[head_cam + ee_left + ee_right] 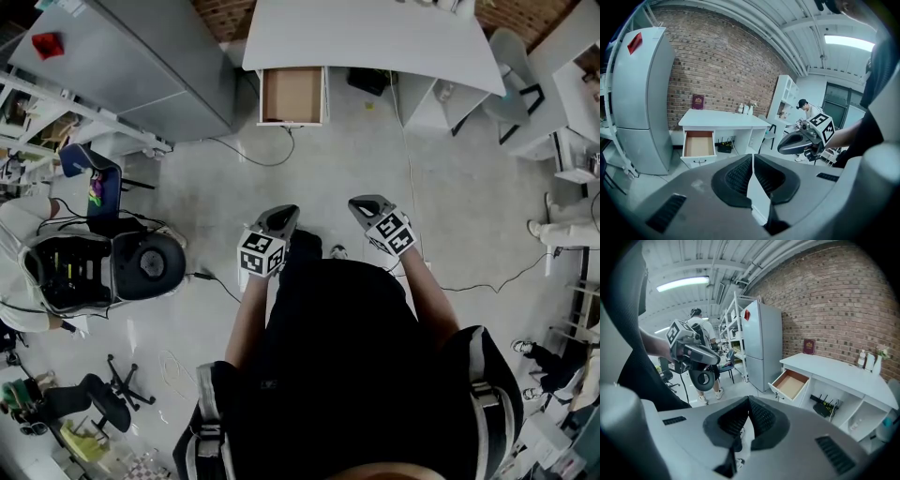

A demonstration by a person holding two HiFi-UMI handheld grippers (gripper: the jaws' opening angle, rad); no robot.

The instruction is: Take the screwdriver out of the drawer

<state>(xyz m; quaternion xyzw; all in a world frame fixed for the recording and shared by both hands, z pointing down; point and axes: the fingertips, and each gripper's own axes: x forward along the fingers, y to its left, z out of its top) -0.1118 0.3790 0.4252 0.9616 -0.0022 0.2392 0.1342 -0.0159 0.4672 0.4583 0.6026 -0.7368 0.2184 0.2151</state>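
Note:
The white desk [375,33] stands against the brick wall across the floor, with its left drawer [292,94] pulled open. Only the bare brown bottom of the drawer [698,143] [791,383] shows; no screwdriver is visible in any view. Both grippers are held at waist height, well short of the desk. My left gripper [286,214] [753,157] has its jaws closed together with nothing between them. My right gripper [361,203] [749,400] is likewise shut and empty. Each gripper appears in the other's view, side by side.
A grey fridge [141,56] stands left of the desk. A black device [370,80] sits under the desk. Cables [253,155] trail over the floor. A chair [103,183] and a round black machine [150,264] are at my left, and a person [806,110] stands by white shelves.

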